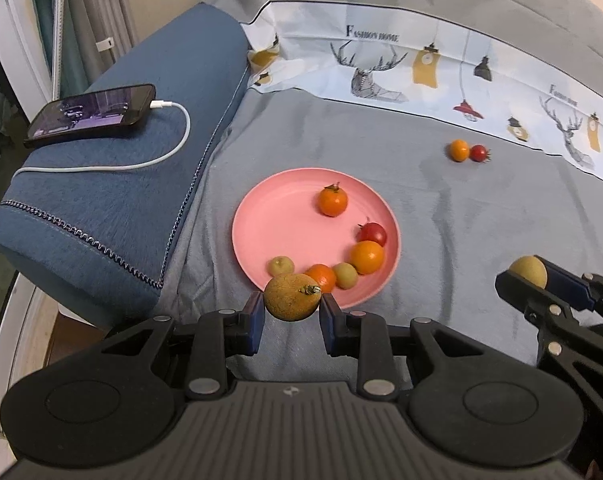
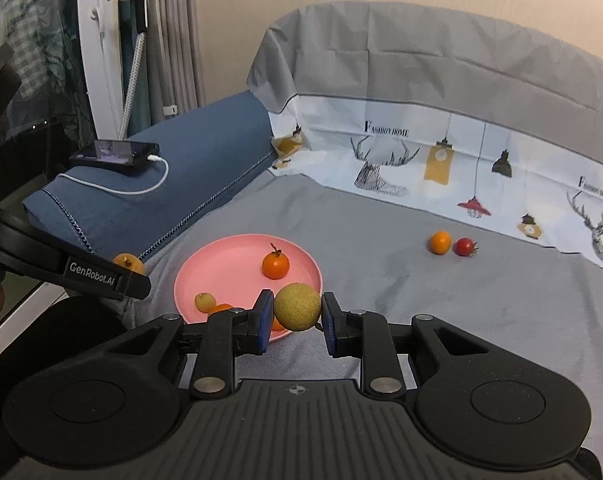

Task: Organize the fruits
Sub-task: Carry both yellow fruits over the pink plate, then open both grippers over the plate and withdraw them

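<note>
Carry step: my left gripper [image 1: 292,312] clamps a brown longan [image 1: 292,297], right gripper [image 2: 297,318] clamps a yellowish longan [image 2: 297,307]; next I release both over pink plate [image 1: 277,216].

The left wrist view sits behind its own gripper [image 1: 292,316], angled steeply down, close above the pink plate [image 1: 269,216]. The right wrist view looks from farther right at a shallower tilt, taking in the wall. Both share the plate, phone [image 1: 93,114] and printed cloth [image 2: 401,152].
</note>
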`<control>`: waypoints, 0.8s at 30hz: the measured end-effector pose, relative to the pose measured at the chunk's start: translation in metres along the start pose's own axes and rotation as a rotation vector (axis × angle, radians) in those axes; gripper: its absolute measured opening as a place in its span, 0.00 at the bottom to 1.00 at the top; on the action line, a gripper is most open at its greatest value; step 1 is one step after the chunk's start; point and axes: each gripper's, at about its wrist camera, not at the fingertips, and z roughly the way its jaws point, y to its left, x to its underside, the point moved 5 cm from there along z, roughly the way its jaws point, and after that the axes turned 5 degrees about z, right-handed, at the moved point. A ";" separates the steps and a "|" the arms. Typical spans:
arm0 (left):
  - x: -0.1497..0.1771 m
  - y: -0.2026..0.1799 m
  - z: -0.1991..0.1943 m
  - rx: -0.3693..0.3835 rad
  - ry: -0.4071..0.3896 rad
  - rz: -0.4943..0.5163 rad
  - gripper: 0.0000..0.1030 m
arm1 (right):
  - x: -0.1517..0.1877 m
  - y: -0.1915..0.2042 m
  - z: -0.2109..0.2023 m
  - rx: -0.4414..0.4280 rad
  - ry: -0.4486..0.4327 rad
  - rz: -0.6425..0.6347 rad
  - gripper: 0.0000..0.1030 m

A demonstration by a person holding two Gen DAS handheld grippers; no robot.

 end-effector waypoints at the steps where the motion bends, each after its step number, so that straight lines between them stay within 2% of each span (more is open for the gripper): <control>1: -0.002 0.001 0.005 -0.001 0.005 -0.003 0.32 | -0.001 0.000 0.006 -0.002 0.008 -0.002 0.26; 11: -0.028 0.015 0.061 -0.026 0.065 -0.019 0.32 | -0.002 0.013 0.076 -0.027 0.101 -0.021 0.26; 24: -0.049 0.017 0.125 -0.036 0.124 0.001 0.32 | -0.004 0.016 0.144 -0.049 0.170 -0.021 0.26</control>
